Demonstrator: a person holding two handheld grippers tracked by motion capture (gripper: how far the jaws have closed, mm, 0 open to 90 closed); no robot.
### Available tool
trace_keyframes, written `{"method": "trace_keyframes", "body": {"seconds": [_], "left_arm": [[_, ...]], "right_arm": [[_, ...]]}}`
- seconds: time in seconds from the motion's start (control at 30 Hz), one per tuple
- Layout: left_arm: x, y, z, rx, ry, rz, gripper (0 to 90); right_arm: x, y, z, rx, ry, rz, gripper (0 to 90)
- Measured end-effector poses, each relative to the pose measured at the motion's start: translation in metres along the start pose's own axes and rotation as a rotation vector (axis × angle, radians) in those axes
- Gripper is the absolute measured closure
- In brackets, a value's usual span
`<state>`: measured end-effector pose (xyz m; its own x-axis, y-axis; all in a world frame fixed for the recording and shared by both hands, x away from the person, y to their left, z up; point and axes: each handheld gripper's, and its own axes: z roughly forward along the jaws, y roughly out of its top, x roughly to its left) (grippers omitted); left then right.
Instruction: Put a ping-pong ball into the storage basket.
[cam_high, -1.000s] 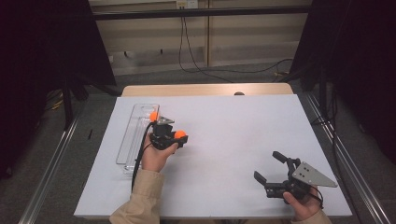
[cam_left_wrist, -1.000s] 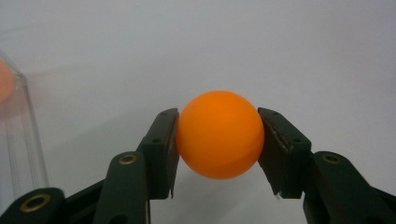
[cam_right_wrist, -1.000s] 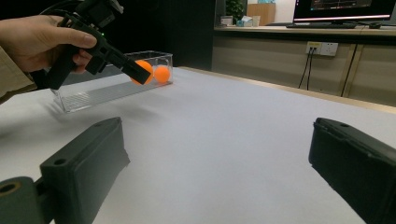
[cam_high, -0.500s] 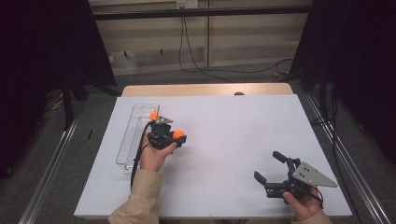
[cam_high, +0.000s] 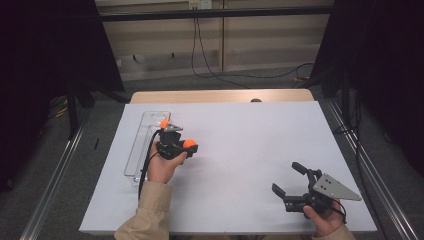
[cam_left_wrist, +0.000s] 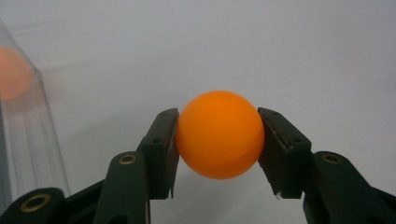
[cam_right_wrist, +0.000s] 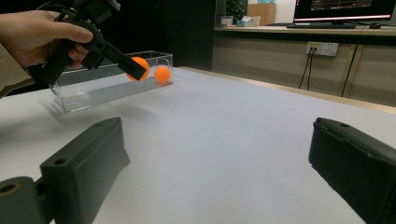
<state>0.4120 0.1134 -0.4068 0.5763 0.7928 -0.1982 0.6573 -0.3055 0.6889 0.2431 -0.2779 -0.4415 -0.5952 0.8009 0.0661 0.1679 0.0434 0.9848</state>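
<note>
The left gripper (cam_left_wrist: 217, 140) has its jaws clamped on an orange ball (cam_left_wrist: 219, 134), 1 pad on each side, and holds it above the white table (cam_high: 240, 150) just beside the clear tray (cam_high: 145, 135). In the right gripper view that ball (cam_right_wrist: 139, 68) hangs close to the tray's near wall, not yet over the opening. A second orange ball (cam_right_wrist: 162, 74) sits inside the tray at its far end, so 1 ball looks placed and 1 is on its way; lifting it over the wall and letting go is what seems left. The right gripper (cam_high: 290, 182) rests low near the table's front edge, jaws spread wide, holding nothing. The count: 2 balls, 1 tray, 2 grippers
</note>
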Motion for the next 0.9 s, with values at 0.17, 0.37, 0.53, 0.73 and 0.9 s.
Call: {"method": "trace_keyframes", "body": {"seconds": [0.17, 0.37, 0.53, 0.73, 0.9], "left_arm": [[0.0, 0.0005, -0.0008, 0.007, 0.002, 0.001, 50.8], [0.0015, 0.0009, -0.0026, 0.01, -0.005, 0.001, 50.8], [0.0012, 0.0016, -0.0043, 0.016, -0.007, 0.003, 50.8], [0.0027, 0.0016, -0.0054, 0.018, -0.009, 0.002, 50.8], [0.0036, 0.0024, -0.0079, 0.01, -0.008, -0.006, 50.8]], "right_arm": [[-0.0001, 0.0, 0.0, 0.0, 0.001, 0.0, 3.0], [-0.0001, 0.0, 0.0, 0.0, 0.001, -0.001, 3.1], [-0.0001, 0.0, -0.0001, 0.0, 0.002, 0.0, 3.0], [-0.0003, 0.0001, -0.0002, -0.001, 0.002, -0.001, 3.1], [-0.0003, 0.0001, -0.0002, -0.001, 0.003, -0.001, 3.1]]}}
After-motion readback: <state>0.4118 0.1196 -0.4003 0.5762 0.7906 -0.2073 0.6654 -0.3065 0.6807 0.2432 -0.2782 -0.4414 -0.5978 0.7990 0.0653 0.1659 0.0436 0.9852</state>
